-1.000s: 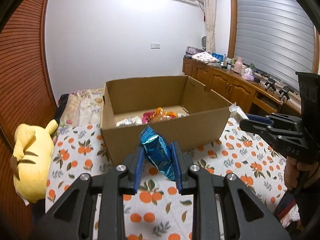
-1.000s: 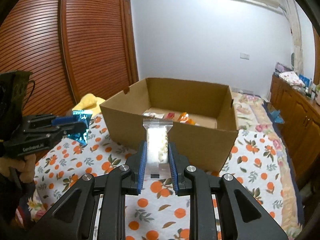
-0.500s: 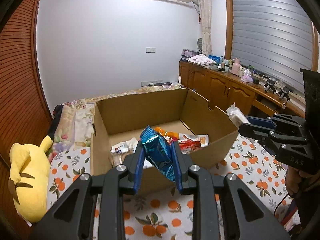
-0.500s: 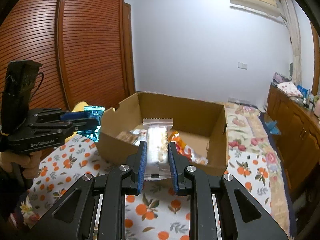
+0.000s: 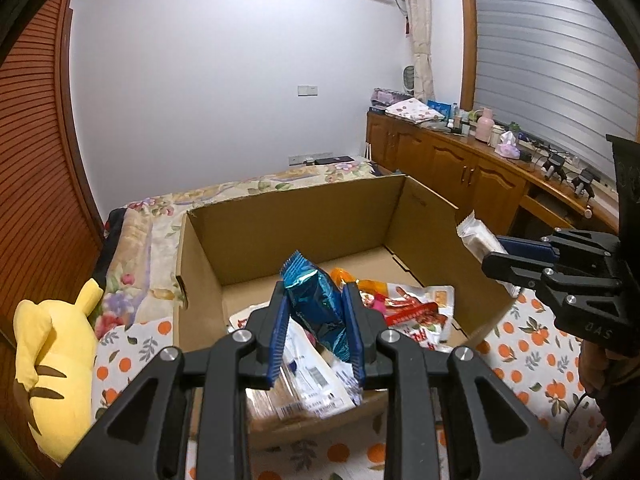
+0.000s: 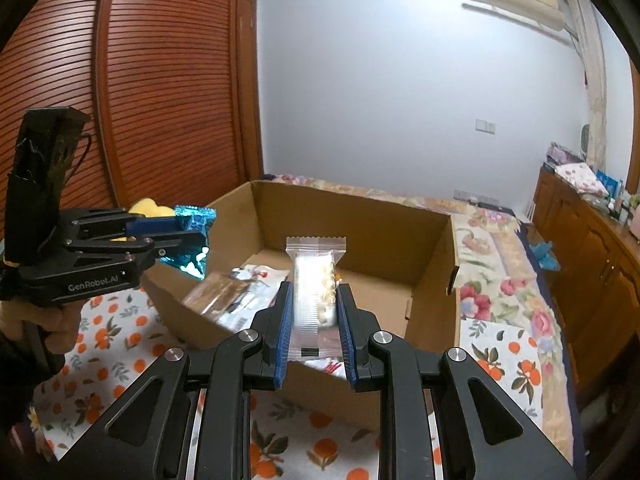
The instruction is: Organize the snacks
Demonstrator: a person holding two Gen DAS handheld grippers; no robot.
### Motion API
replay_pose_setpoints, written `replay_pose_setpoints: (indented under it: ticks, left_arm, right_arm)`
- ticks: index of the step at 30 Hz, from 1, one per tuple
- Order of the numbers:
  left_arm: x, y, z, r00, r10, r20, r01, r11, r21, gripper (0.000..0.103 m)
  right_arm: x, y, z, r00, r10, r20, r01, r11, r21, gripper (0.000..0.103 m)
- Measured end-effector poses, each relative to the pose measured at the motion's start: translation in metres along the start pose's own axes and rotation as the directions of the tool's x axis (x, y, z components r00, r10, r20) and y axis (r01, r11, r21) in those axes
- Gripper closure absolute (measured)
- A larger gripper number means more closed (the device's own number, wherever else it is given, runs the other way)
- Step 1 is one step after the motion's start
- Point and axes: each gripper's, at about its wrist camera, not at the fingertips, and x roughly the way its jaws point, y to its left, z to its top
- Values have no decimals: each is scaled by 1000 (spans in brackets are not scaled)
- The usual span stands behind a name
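Closing on the box [image 5: 296, 220] from the near side, I now have both grippers out over its front wall, where a second ago they hung short of it above the orange-print sheet [image 6: 104, 336]; I judge this the carry's end, with release the only step left for these two packs. The box is plain brown corrugated card, open-topped, flaps gone, its walls upright and stiff, and it already holds a loose heap of snacks [image 5: 404, 304]: glossy red and white wrappers and one orange piece, lying flat and overlapping. Beside it on the bed sits a soft yellow plush [image 5: 48, 352], well clear of my path. My left gripper [image 5: 318, 322] has its blue ribbed pads pinched on a blue pack [image 5: 316, 296], crinkled metallic foil with a serrated top seam, tilted and puffy, so I expect it to spring a little when freed. My right gripper [image 6: 315, 322] is likewise clamped on a clear pack [image 6: 314, 280], a long upright sleeve of smooth film with a zigzag seal and pale lumpy pieces inside. Both packs hang above the box interior, not touching the heap.
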Motion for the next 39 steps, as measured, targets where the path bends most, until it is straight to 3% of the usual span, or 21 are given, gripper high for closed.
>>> replay_pose_setpoints:
  ticks: [18, 22, 26, 34, 39]
  left_arm:
    - [18, 14, -2, 999, 30, -15, -30, 999, -26, 71]
    - [15, 12, -5, 999, 45, -15, -46, 999, -24, 62]
    - [12, 9, -9, 999, 41, -20, -41, 999, -29, 54]
    - [-3, 5, -16, 999, 49, -18, -50, 998, -38, 50]
    - [-23, -2, -17, 999, 42, 25, -41, 999, -33, 34]
  right_arm:
    - [42, -19, -1, 996, 44, -75, -38, 997, 74, 81]
    - [43, -19, 0, 996, 46, -78, -39, 996, 86, 69]
    - [37, -15, 0, 997, 37, -63, -32, 996, 81, 66]
    - [17, -4, -3, 999, -2, -34, 4, 998, 65, 60]
    - [6, 2, -4, 1000, -24, -14, 24, 998, 60, 55]
